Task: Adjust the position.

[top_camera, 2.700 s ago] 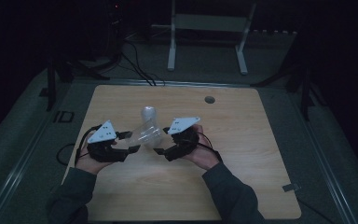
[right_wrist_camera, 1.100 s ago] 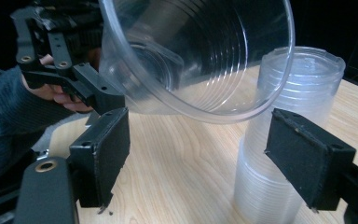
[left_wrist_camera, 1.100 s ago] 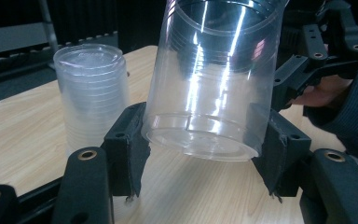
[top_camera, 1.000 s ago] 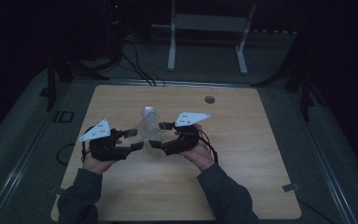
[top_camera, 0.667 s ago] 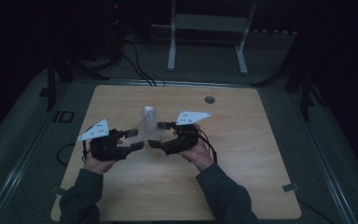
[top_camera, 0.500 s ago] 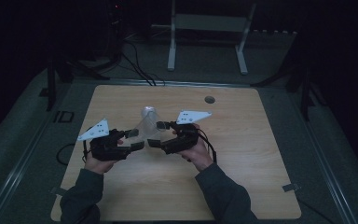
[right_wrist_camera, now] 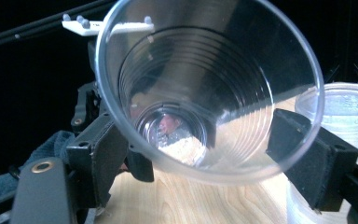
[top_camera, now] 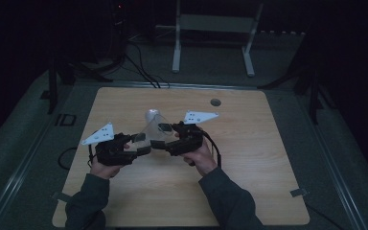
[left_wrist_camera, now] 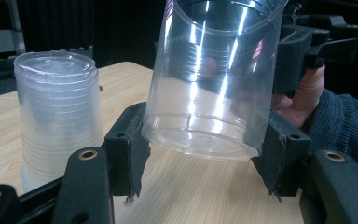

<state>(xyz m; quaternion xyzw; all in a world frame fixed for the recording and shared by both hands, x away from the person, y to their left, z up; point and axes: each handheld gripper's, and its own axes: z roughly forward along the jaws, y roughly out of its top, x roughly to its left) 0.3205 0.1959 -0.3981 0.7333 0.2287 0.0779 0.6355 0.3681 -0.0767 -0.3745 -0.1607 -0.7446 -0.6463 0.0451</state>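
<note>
Left gripper view: nearest me, at the bottom of the frame, my left gripper [left_wrist_camera: 203, 156] has its jaws clamped on the base of a clear cup [left_wrist_camera: 209, 84]. The pads press the bottom edge from both sides. The cup hangs tilted above the table [left_wrist_camera: 191, 200], base toward me and mouth toward the top of the frame, touching no wood. To its left, a little farther off, a stack [left_wrist_camera: 56, 116] of the same cups stands upside down on the table, apart from the held one.

In the right gripper view I look straight into the cup's mouth. My right gripper [right_wrist_camera: 205, 154] has its jaws wide, one pad at each side of the rim. They lie against the plastic, but I cannot tell whether they press on it or only rest there. The stack sits at the right edge of that frame, just behind the jaw.

In the high view both grippers meet left of the picture's centre with the cup bridging them, the stack just above.

I judge the step as a hand-over of one cup between the two claws. Next, one side must let go cleanly while the other holds firm. The thin wall will buckle if squeezed hard, and the move should keep clear of the stack.
</note>
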